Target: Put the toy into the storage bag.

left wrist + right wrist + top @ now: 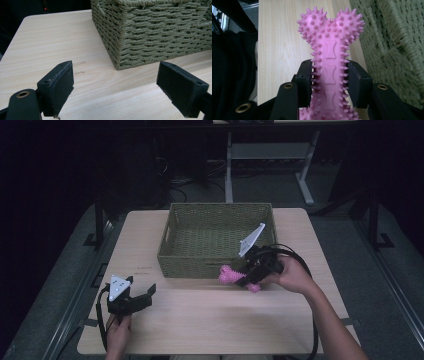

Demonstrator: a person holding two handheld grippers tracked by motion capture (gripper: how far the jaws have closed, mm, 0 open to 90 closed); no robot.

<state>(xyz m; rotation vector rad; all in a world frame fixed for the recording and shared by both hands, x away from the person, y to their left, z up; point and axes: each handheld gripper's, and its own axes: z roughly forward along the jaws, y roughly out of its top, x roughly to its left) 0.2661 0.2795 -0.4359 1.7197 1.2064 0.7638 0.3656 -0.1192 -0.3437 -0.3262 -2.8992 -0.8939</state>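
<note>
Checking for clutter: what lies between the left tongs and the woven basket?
Only bare table between the left tongs and the basket, as the left gripper view shows.

High view: placed above the near edge of the desk [210, 320], facing forward and down, far from the basket [216, 240]. Left gripper view: low, close to a basket [155, 32] corner. Right gripper view: very near, basket [397, 42] wall at right. Shared by all: basket and desk.

Lab: dark room; bare test table [210, 320]; floor cables [175, 182]
</note>
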